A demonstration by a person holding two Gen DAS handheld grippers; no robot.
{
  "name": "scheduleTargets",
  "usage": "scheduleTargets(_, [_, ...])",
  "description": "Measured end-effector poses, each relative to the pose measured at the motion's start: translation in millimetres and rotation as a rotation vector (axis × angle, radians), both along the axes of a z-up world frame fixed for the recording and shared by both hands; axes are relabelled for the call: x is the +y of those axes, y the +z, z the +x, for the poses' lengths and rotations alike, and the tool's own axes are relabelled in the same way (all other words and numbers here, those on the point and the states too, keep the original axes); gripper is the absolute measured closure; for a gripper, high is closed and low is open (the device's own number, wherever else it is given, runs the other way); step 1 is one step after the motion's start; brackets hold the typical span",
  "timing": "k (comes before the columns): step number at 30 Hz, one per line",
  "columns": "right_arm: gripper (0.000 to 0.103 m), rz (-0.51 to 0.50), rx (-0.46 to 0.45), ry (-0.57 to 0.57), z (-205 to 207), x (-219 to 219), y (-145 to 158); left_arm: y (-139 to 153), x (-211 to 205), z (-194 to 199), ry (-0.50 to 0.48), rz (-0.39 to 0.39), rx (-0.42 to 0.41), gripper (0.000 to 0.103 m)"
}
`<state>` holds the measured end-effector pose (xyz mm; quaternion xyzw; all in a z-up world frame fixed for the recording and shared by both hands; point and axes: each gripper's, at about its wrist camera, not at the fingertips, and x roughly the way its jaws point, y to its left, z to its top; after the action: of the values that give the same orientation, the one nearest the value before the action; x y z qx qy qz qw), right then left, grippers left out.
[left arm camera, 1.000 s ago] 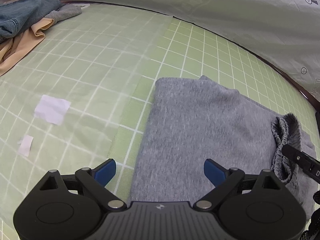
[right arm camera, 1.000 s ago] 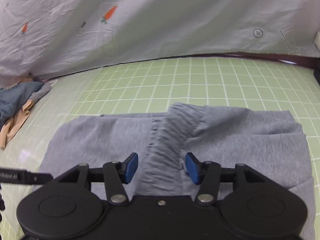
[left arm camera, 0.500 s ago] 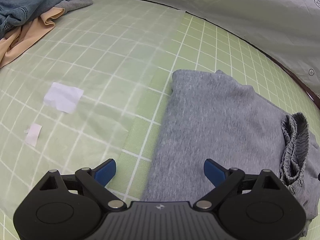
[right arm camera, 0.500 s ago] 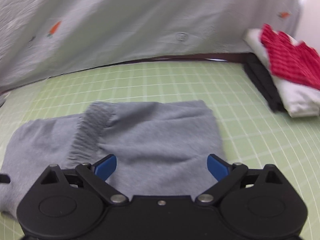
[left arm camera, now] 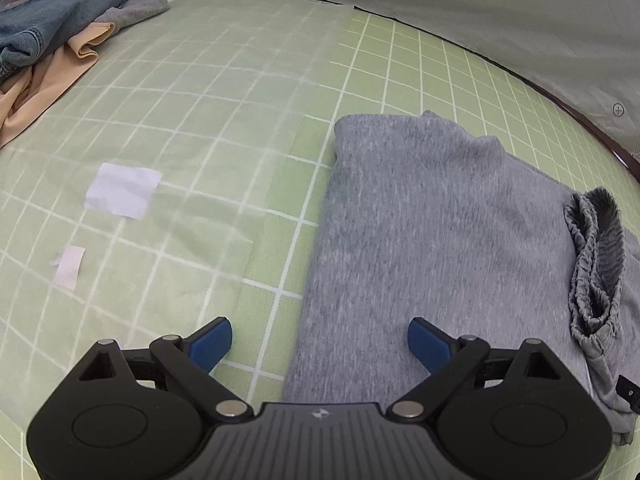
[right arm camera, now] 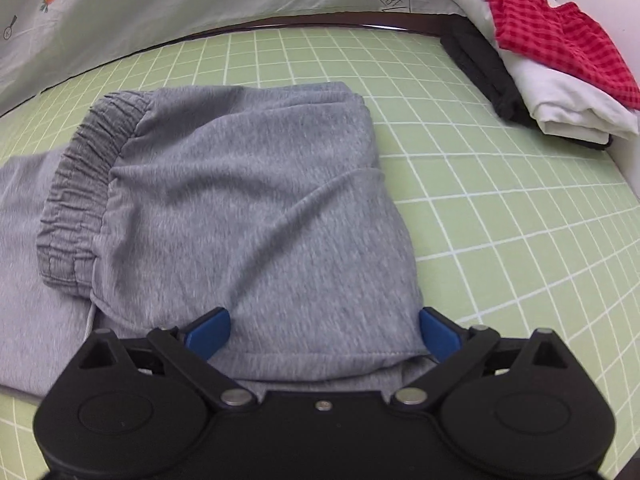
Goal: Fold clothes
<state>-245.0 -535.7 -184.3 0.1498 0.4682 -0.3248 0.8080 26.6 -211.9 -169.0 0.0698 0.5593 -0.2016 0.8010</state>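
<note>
Black hand-held gripper (left arm camera: 320, 344) bodies, blue finger pads (right arm camera: 208, 332), silver pivot screws.

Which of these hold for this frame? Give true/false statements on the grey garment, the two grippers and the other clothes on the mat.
1. The grey garment lies on the green grid mat. True.
2. The right gripper is clamped on the elastic waistband. False: its jaws are opening, above the plain fabric.
3. The left gripper holds the white paper scrap. False: open and empty; the scrap lies on the mat.
4. A red checked cloth tops a folded stack. True.
</note>
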Motion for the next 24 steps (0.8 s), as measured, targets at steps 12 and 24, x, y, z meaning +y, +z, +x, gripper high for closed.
scheduleTargets(12, [0.002,-0.01,-0.053,-0.088,-32,-3,10,4,-1,1,-0.029,-0.004,-0.031,0.006])
scheduleTargets(24, [0.002,-0.03,-0.035,-0.087,-32,-23,13,3,-26,15,-0.066,-0.073,-0.063,0.052])
